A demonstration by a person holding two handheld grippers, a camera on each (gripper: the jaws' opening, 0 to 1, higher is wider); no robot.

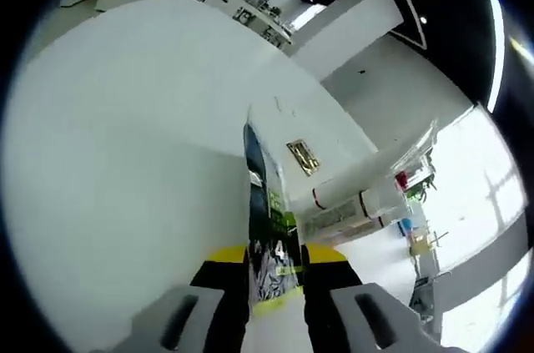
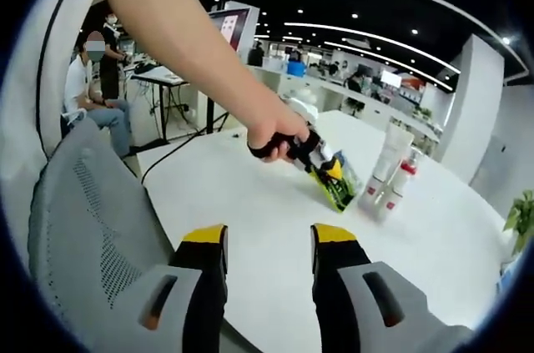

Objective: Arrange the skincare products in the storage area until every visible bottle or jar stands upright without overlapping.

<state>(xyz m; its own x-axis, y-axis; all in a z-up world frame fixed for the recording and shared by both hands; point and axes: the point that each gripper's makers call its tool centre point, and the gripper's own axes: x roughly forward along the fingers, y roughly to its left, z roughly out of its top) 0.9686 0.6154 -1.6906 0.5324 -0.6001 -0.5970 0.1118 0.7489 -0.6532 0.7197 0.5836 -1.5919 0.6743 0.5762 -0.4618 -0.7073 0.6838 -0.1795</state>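
in the left gripper view, the left gripper (image 1: 274,274) has its jaws closed on a flat green and black box (image 1: 269,240), over a white table (image 1: 117,161). two white tubes (image 1: 359,200) lie beyond.

in the right gripper view, the right gripper (image 2: 267,257) hangs wide apart, gripping nothing. a hand (image 2: 279,136) holds the other gripper with the box; the tubes stand beside it on the table.

Both views are brightly lit from overhead: ceiling light strips (image 1: 497,44) and round spotlights (image 2: 360,16) show against a dark ceiling. The left gripper view is soft and slightly blurred, with the window area (image 1: 488,194) washed out by glare. The white table (image 2: 250,194) reflects light evenly, with only faint shadows. Fisheye distortion bends straight lines strongly toward the edges of both views.
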